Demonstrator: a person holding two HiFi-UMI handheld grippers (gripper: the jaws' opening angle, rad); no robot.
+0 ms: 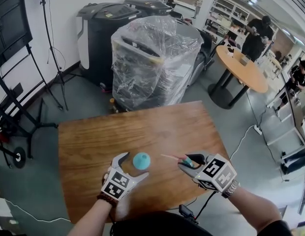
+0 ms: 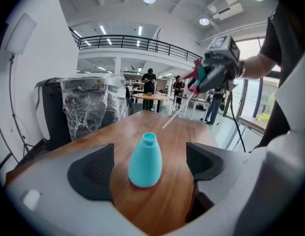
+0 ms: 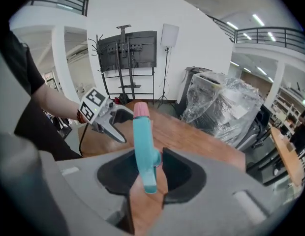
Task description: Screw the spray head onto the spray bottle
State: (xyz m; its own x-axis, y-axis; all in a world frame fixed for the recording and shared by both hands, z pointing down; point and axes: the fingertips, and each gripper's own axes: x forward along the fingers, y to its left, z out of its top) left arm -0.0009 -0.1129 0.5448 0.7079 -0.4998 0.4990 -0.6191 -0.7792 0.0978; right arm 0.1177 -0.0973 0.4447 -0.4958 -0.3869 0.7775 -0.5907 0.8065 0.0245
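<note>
A teal spray bottle (image 1: 141, 160) with an uncapped neck stands upright on the wooden table (image 1: 93, 141). My left gripper (image 1: 135, 165) is open around the bottle (image 2: 145, 161). In the left gripper view the left gripper (image 2: 150, 167) has both pads (image 2: 93, 171) well clear of the bottle's sides. My right gripper (image 1: 188, 162) hovers to the right of the bottle, shut on the teal spray head (image 1: 187, 161). In the right gripper view the spray head (image 3: 142, 146) sits upright between the jaws of the right gripper (image 3: 147, 173), with its pink nozzle (image 3: 140, 110) at the top. Its dip tube (image 2: 174, 114) points toward the bottle.
Beyond the table's far edge stands a plastic-wrapped machine (image 1: 152, 58) beside black bins (image 1: 101, 33). A screen on a wheeled stand (image 1: 10, 38) is at the left. At the back right, people sit by a round table (image 1: 241, 65). A cable (image 1: 241, 141) runs over the floor.
</note>
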